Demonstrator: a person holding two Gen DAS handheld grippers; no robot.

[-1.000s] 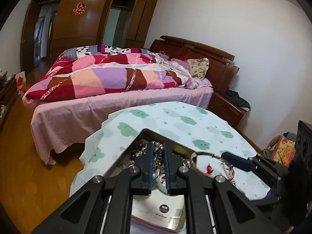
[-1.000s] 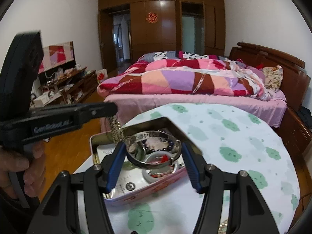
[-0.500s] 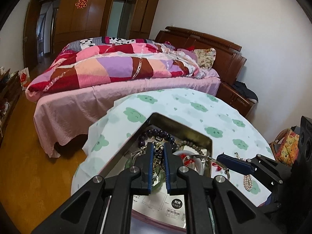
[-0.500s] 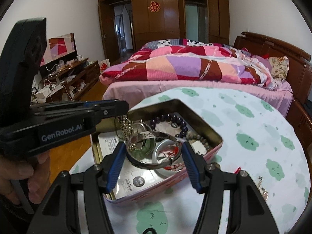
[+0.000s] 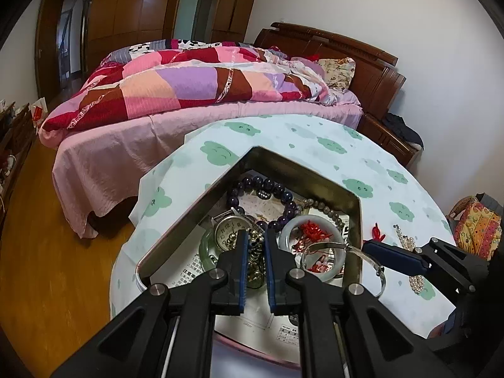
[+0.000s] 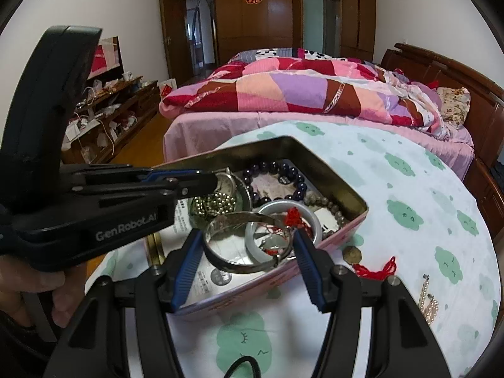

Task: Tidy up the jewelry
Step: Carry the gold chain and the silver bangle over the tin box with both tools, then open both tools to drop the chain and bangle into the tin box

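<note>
**Both tongs over the open jewelry tin**

At the 9 o'clock side of the right wrist view, a hand (image 6: 37,299) grips the handle of the left tongs (image 5: 255,245). Their blue pads are almost pressed together and pinch a chain of small metal beads (image 5: 255,258), which hangs down into the tin (image 6: 343,189). The tin stands open on the table (image 6: 409,220), which wears a white cloth with green clouds.

Inside the tin, going from 9 o'clock to 3 o'clock in the left wrist view, there lie a small watch face (image 5: 229,232), a bracelet of dark purple beads (image 5: 267,186) toward 12 o'clock, a pale jade bangle (image 5: 315,220) with red thread, and a string of grey-brown beads (image 5: 327,208) by the far wall.

The right tongs (image 6: 249,245) stand half spread and clamp a silver bangle (image 6: 239,264) between their pads, just above the near wall of the tin.

On the cloth toward 3 o'clock of the tin lie a red tassel charm (image 6: 375,267) and, further on, a pearl string (image 6: 428,302). Behind the table, at 12 o'clock, stands a bed (image 6: 315,94) with a patchwork quilt.
</note>
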